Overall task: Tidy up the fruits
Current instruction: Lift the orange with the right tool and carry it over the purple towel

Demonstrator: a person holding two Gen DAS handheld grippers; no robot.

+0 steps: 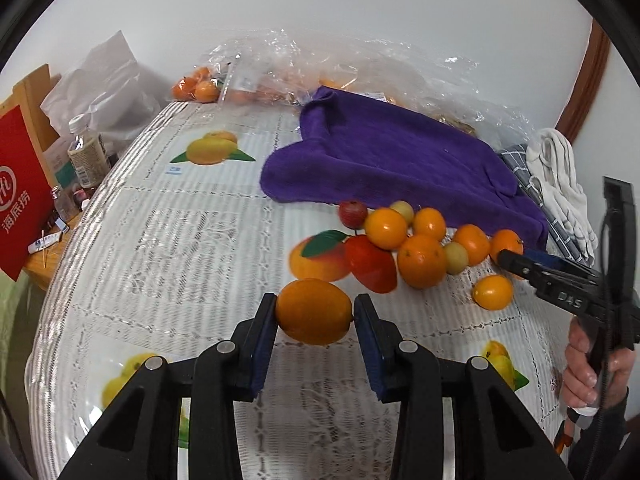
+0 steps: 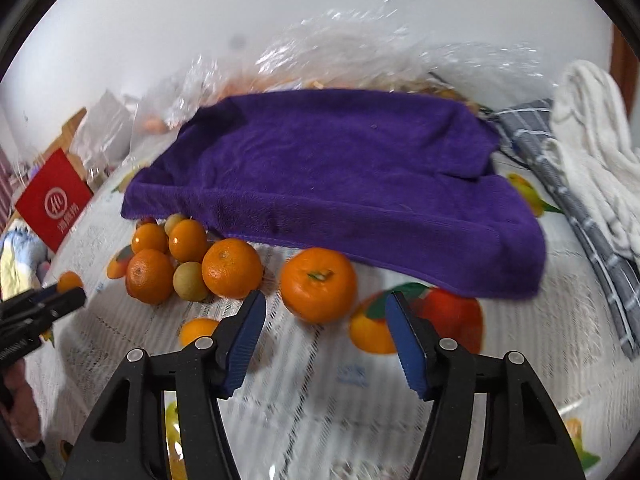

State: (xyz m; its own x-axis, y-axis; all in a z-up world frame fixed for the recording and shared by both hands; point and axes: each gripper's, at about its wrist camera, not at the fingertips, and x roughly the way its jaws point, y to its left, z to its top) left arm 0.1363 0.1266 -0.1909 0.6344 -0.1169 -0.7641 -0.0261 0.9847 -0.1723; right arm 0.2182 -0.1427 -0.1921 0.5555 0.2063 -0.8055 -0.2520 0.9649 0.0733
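My left gripper (image 1: 314, 314) is shut on an oval orange fruit (image 1: 314, 310), held over the fruit-print tablecloth (image 1: 180, 240). A cluster of oranges (image 1: 422, 260), a red fruit (image 1: 370, 264), a small red apple (image 1: 353, 214) and small pale green fruits (image 1: 456, 257) lies by the purple towel (image 1: 380, 156). A lone orange (image 1: 493, 292) lies nearer. My right gripper (image 2: 326, 304) is open, with a mandarin (image 2: 318, 285) just beyond its fingertips. It also shows in the left wrist view (image 1: 506, 258). The cluster shows to its left (image 2: 232, 268).
Clear plastic bags with oranges (image 1: 200, 88) line the back wall. A grey checked cloth (image 2: 560, 184) and a white cloth (image 2: 600, 152) lie at the right. A red bag (image 1: 20, 192) and bottles (image 1: 86, 156) stand off the table's left edge.
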